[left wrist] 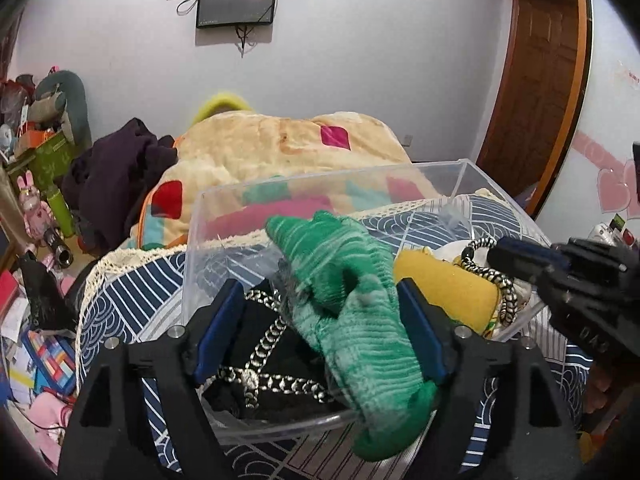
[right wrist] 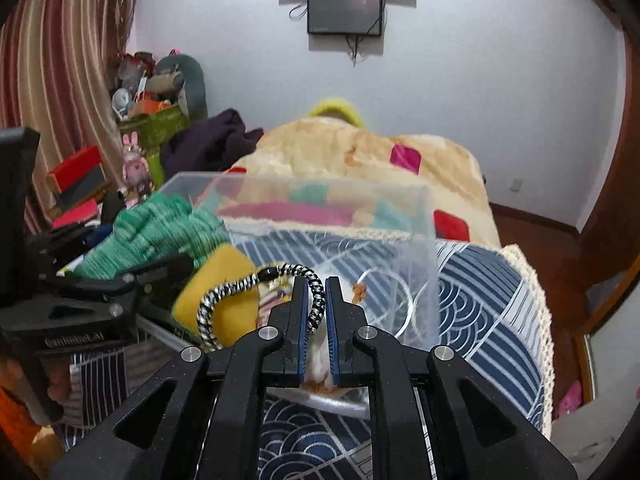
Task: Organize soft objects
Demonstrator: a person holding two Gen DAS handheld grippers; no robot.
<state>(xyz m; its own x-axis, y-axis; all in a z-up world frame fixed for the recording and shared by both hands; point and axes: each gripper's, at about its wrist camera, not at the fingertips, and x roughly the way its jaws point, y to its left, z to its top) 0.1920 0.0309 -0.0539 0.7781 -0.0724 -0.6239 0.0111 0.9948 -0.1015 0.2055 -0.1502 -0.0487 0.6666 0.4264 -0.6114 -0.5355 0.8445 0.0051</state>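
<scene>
On the bed (left wrist: 460,224) stands the clear box (left wrist: 320,184). Your left claw (left wrist: 320,312) is wide open over the box; the green sock (left wrist: 352,300) lies between its blue pads (left wrist: 420,332), draped over the near rim. At three o'clock of the sock lies a yellow cloth (left wrist: 444,288). Your right claw (right wrist: 316,304) is closed tightly on the black-and-white cord (right wrist: 240,284) inside the box.

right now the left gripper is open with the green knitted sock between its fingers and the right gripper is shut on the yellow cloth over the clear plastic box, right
Not quite. The right gripper is shut on the black-and-white braided cord, not the yellow cloth, as the right wrist view shows. The rest stands: the left gripper is open with the green knitted sock between its fingers, over the clear plastic box.
</scene>
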